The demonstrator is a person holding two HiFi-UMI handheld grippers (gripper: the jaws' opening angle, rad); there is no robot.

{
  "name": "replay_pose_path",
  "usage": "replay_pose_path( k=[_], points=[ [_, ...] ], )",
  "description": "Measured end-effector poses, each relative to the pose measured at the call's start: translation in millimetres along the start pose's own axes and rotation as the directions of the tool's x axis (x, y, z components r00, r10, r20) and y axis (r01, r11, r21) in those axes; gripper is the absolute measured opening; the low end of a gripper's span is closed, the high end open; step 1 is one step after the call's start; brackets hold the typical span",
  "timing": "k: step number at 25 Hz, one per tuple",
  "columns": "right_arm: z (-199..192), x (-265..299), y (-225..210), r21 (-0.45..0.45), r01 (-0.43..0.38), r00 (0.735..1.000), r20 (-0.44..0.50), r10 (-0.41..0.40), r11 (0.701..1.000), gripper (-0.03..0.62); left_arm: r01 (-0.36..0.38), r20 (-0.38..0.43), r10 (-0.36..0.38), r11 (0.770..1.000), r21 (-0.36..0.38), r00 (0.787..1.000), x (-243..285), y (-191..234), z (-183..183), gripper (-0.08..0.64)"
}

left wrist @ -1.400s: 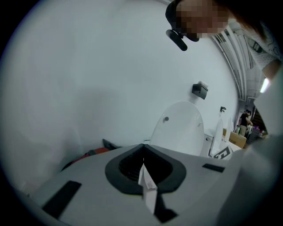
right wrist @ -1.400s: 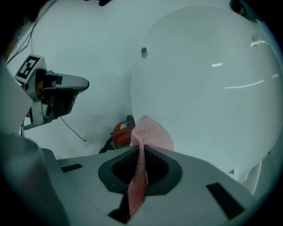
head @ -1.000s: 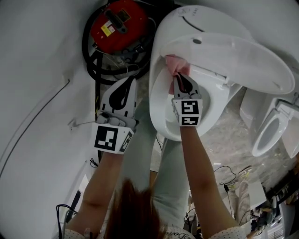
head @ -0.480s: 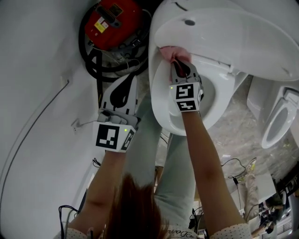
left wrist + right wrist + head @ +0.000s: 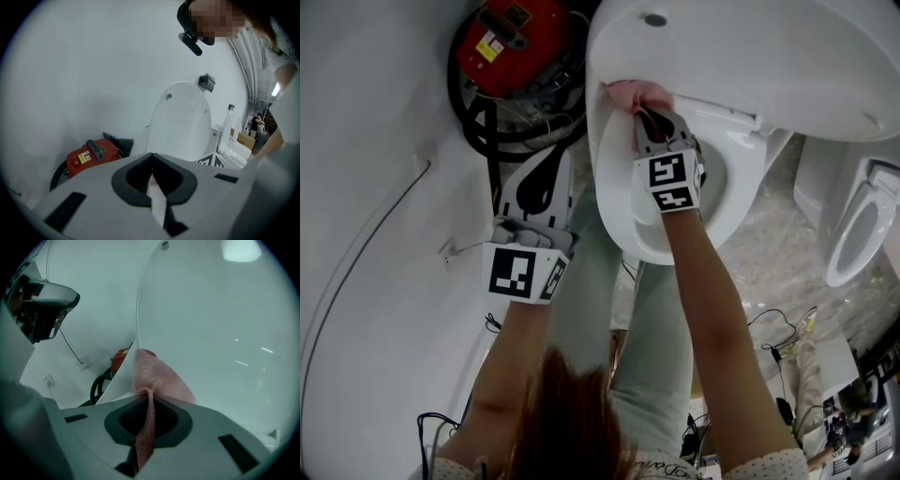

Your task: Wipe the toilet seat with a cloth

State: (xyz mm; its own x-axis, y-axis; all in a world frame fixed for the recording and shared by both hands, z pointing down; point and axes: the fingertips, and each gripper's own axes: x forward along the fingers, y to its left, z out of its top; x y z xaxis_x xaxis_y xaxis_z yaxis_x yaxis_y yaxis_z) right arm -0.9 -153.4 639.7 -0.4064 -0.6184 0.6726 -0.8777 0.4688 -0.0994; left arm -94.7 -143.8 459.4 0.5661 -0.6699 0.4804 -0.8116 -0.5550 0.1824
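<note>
A white toilet stands with its lid (image 5: 750, 56) raised over the seat ring (image 5: 614, 187). My right gripper (image 5: 645, 114) is shut on a pink cloth (image 5: 626, 94) and presses it against the seat's back left part, just under the lid's edge. In the right gripper view the cloth (image 5: 159, 376) bunches against the lid's white surface (image 5: 211, 324), and a strip of it runs back between the jaws of the right gripper (image 5: 149, 394). My left gripper (image 5: 551, 159) hangs left of the bowl, shut and holding nothing. In its own view the left gripper (image 5: 151, 161) points towards the lid (image 5: 183, 122).
A red machine (image 5: 511, 42) ringed by black hoses sits on the floor left of the toilet, close ahead of the left gripper. A white wall curves along the left side. Another toilet (image 5: 853, 234) stands at the right. Cables lie on the floor near the person's legs.
The right gripper has slid the cloth further along the seat towards the back left, under the lid's edge. The left gripper has barely moved.
</note>
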Motion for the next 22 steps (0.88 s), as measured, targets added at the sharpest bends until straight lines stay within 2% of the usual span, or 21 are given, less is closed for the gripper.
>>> replay_pose_path(
  k=[6,22],
  points=[
    [-2.5,-3.1,-4.4,0.021,-0.024,1.000,0.013,0.023,0.999,0.026,0.003,0.000,-0.003,1.000,-0.001,1.000,0.0,-6.3,-4.3,0.002],
    [-35.2,-45.3,-63.0,0.077,0.069,0.998,-0.006,-0.069,0.995,0.025,-0.004,-0.001,0.004,1.000,-0.006,1.000,-6.7,-21.2,-11.7,0.002]
  ],
)
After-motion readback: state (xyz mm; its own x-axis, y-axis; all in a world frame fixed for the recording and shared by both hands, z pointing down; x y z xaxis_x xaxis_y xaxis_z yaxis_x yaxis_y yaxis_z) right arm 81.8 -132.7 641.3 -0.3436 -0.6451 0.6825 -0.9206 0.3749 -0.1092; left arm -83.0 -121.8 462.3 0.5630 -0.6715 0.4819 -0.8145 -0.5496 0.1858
